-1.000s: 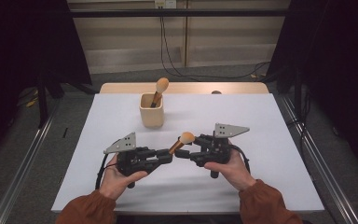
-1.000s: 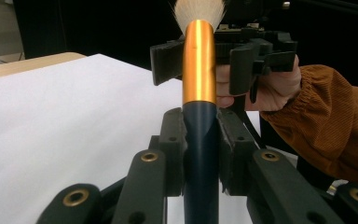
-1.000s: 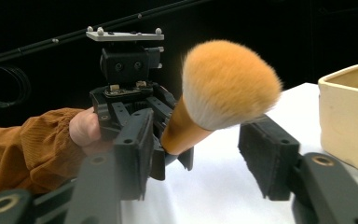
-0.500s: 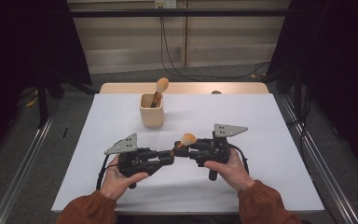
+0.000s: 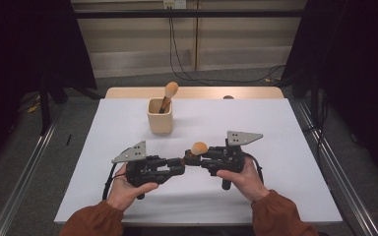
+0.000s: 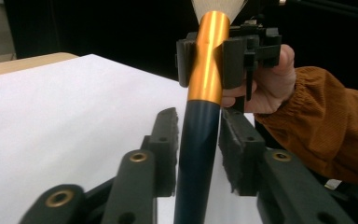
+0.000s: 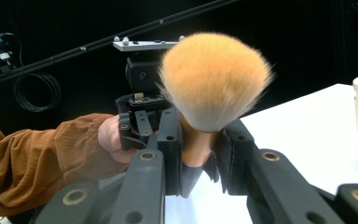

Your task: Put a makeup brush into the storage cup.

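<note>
White table; brush between claws: right claw clamps gold ferrule, left claw just loosened around handle

In the left gripper view the brush loses its bristles at the top edge and its handle end at the bottom.
</note>
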### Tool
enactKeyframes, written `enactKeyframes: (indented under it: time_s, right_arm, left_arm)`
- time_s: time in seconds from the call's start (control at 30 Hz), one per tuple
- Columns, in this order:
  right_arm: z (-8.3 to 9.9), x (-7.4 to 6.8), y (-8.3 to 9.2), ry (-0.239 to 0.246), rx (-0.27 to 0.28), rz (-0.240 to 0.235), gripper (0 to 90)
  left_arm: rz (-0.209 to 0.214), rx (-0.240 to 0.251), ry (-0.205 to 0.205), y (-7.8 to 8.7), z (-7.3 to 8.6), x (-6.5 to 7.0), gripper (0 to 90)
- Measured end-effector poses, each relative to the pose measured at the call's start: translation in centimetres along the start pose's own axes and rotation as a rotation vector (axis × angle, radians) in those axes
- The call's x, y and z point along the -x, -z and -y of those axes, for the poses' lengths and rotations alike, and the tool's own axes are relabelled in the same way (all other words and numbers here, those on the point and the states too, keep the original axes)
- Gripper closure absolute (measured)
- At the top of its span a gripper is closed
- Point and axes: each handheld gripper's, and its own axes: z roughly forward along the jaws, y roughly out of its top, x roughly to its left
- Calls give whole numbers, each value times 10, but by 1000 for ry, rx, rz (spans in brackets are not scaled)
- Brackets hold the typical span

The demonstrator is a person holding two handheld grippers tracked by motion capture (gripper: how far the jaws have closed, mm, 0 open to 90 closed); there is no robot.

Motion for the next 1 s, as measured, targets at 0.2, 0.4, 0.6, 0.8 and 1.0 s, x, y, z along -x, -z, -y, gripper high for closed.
enactKeyframes:
  time_s: [0.2,0.4,0.6,0.8,1.0]
  right_arm:
    - [-2,1,2,1,0,16,735]
    - [-4,1,6,10,-17,38,736]
    - [-8,2,12,24,-35,60,735]
    - [-17,0,17,43,-91,56,735]
    - [-27,0,17,43,-160,68,735]
  left_arm:
    - [-27,0,-1,0,0,1,587]
    - [-72,-14,0,3,0,1,431]
    - [-139,-55,11,7,-1,0,190]
    - [-185,-103,2,9,-2,-1,46]
    - [-147,-130,5,7,-3,-1,23]
